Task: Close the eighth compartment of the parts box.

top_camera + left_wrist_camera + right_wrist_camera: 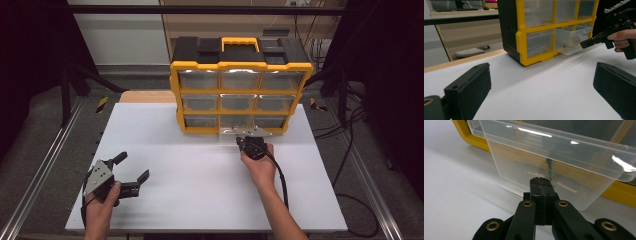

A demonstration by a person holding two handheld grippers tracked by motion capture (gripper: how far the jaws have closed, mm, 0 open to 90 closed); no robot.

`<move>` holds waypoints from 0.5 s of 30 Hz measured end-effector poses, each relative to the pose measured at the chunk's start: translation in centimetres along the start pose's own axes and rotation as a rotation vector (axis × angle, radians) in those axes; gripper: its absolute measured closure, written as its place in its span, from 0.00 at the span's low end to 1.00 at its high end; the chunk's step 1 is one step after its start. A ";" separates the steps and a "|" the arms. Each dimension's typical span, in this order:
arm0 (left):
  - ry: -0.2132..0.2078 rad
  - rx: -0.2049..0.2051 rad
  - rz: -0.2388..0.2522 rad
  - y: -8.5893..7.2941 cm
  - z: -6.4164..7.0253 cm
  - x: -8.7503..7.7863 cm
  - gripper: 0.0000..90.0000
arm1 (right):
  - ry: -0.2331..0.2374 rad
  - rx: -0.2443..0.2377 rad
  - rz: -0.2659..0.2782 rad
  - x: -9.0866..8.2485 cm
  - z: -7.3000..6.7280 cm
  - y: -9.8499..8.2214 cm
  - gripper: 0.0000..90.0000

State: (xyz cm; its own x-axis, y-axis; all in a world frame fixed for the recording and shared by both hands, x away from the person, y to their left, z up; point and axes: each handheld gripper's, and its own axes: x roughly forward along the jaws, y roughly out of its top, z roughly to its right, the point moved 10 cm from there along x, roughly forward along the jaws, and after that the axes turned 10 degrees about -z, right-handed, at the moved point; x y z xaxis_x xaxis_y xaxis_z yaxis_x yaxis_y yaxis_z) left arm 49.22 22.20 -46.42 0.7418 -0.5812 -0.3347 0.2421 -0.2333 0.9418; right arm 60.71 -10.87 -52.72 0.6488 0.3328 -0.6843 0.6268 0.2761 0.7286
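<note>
1. The right gripper (541, 182) has its jaws pressed flat together with nothing between them; its tips sit against the clear front wall of the drawer (554, 152), low down near the middle.
2. That drawer is the middle one of the bottom row of the yellow and black organizer (240, 65), which stands at the far side of the white table (190, 175). It is pulled part way out toward the near edge.
3. Something small and dark lies inside the drawer just beyond the jaw tips, seen through the plastic; what it is cannot be made out.
4. In the high view the right gripper (251, 146) and the hand cover the drawer front, so the contact is hidden there.
5. The left gripper (131, 172) rests near the left near corner of the table, well apart from the organizer, jaws spread wide and empty.
6. In the left gripper view the right gripper (585, 43) reaches in from the right, its body cut off by the frame edge.
7. Glare whitens the top row of drawers, hiding their contents.
</note>
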 end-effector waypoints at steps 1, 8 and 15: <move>0.000 0.000 -0.001 0.0 0.0 0.0 0.02 | -0.004 -0.002 0.000 0.0 0.1 0.0 1.00; -0.001 0.000 -0.001 0.0 0.0 0.0 0.02 | -0.005 0.007 0.001 0.2 0.3 0.1 1.00; 0.004 -0.002 0.003 0.0 -0.2 -0.1 0.02 | -0.012 0.026 -0.006 0.0 0.7 0.1 1.00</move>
State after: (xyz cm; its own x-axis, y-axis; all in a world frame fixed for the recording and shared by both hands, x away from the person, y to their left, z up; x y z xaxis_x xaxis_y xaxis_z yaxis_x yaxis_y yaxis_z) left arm 49.28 22.39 -46.35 0.7450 -0.5787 -0.3319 0.2415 -0.2299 0.9428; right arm 61.04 -11.48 -52.69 0.6501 0.3201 -0.6892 0.6418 0.2544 0.7235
